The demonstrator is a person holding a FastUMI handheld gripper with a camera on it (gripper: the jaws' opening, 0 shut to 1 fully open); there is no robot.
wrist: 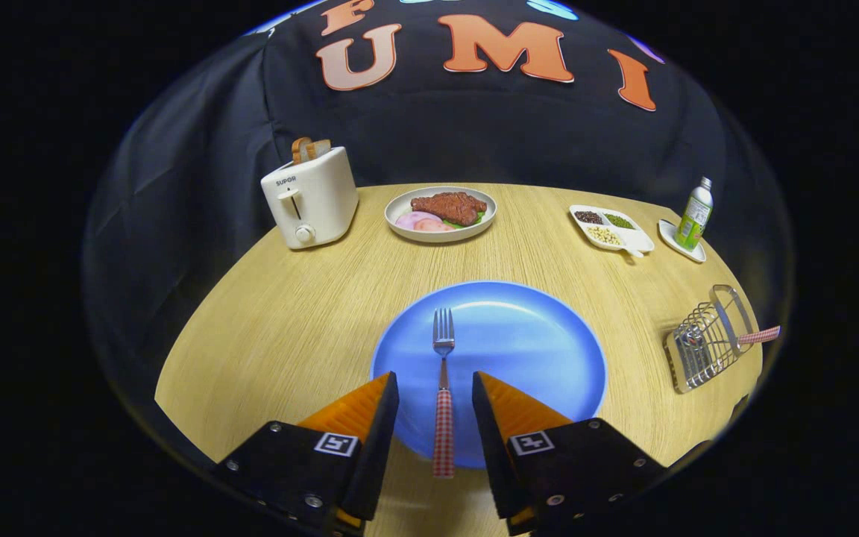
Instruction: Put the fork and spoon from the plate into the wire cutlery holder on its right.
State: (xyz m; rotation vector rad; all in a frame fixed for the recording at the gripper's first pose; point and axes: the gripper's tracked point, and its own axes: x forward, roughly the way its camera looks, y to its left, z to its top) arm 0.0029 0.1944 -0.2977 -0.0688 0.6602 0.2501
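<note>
A fork (442,388) with a red-checked handle lies on the blue plate (526,343), tines pointing away from me. Its handle runs back between my two orange fingers (359,410), with a gap on each side. My gripper (435,388) is open and hovers over the plate's near rim. The wire cutlery holder (705,347) stands to the right of the plate. A spoon with a red-checked handle (757,335) sits in it, its handle sticking out to the right.
A white toaster (310,198) with bread stands at the back left of the round wooden table (273,328). A plate of meat (441,212) sits at the back centre. A divided dish of beans (610,227) and a green bottle (694,215) on a saucer are back right.
</note>
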